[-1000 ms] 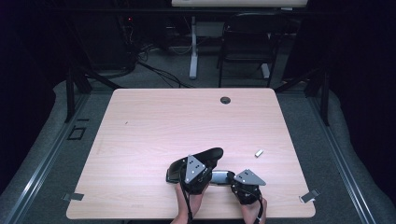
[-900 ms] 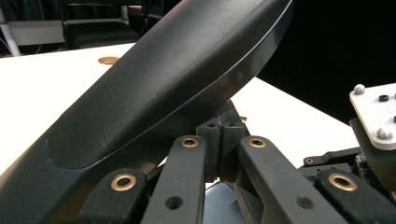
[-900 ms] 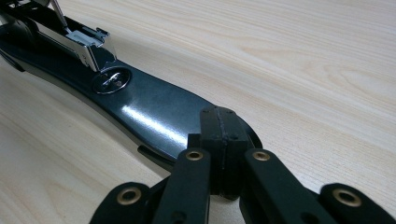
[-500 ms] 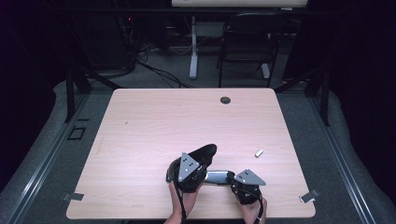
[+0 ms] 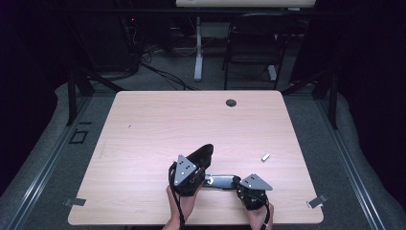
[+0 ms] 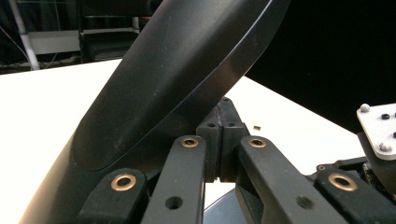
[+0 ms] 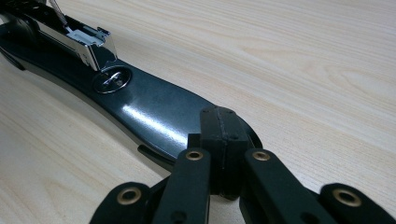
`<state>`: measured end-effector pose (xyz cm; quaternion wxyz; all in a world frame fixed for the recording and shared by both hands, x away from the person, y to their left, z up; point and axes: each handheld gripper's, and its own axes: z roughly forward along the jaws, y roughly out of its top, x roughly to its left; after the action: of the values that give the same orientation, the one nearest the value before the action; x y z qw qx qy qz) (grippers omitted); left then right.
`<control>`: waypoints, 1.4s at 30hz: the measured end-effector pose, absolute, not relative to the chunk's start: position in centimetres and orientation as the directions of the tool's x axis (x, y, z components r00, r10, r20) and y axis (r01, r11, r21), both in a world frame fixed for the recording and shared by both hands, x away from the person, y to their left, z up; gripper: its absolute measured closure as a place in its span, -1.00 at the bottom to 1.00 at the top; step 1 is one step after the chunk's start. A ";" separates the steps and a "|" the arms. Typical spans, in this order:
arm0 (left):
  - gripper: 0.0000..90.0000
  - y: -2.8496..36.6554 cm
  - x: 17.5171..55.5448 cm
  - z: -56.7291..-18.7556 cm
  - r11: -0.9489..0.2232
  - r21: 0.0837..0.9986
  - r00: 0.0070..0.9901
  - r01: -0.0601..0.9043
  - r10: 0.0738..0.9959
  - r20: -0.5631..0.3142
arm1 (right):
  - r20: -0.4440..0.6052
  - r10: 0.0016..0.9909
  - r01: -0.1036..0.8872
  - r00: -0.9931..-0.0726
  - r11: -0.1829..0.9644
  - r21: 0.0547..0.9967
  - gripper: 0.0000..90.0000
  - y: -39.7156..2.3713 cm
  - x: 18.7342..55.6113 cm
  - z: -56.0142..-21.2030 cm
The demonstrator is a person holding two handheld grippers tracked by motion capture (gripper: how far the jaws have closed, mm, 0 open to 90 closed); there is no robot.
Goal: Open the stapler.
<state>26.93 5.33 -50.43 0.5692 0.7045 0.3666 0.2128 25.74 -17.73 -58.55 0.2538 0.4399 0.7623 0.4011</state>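
Near the front edge of a pale wood bench (image 5: 143,139), a person's two hands each hold a black gripper. The right gripper (image 7: 219,128) has its jaws pressed together on the front tip of a stapler base (image 7: 149,109), which lies flat on the bench. The base is glossy black, long and gently curved, with a round silver anvil plate set into it. Behind the anvil sits the bright metal staple channel (image 7: 81,39), open at the top.

The left gripper (image 6: 219,140) is a little farther in and to the left. Its jaws are closed on the edge of the stapler lid (image 6: 177,74), a smooth, glossy black, rounded shell. The lid is swung up and tilts away from the base, pointing up and toward the far side of the bench.

To the right, well apart from the stapler, a small pale staple block (image 5: 265,156) lies on the wood. Near the far edge is a dark round cable hole (image 5: 231,102). No brand or writing can be read on anything.
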 end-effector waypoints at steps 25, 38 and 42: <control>1.00 8.1 27.0 -49.2 -0.086 0.967 0.611 0.241 0.788 -0.082 | -0.039 0.873 0.464 -0.487 0.296 0.835 1.00 -17.7 25.8 -58.6; 1.00 10.1 26.9 -48.7 -0.078 0.969 0.581 0.236 0.810 -0.077 | -0.041 0.872 0.463 -0.488 0.298 0.835 1.00 -17.7 25.7 -58.6; 1.00 10.4 27.0 -48.7 -0.081 0.969 0.581 0.234 0.811 -0.073 | -0.039 0.872 0.463 -0.488 0.296 0.835 1.00 -17.7 25.7 -58.6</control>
<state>26.96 10.42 -48.72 0.5619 0.6890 0.3791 0.2565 25.74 -17.73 -58.57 0.2549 0.4372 0.7637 0.4009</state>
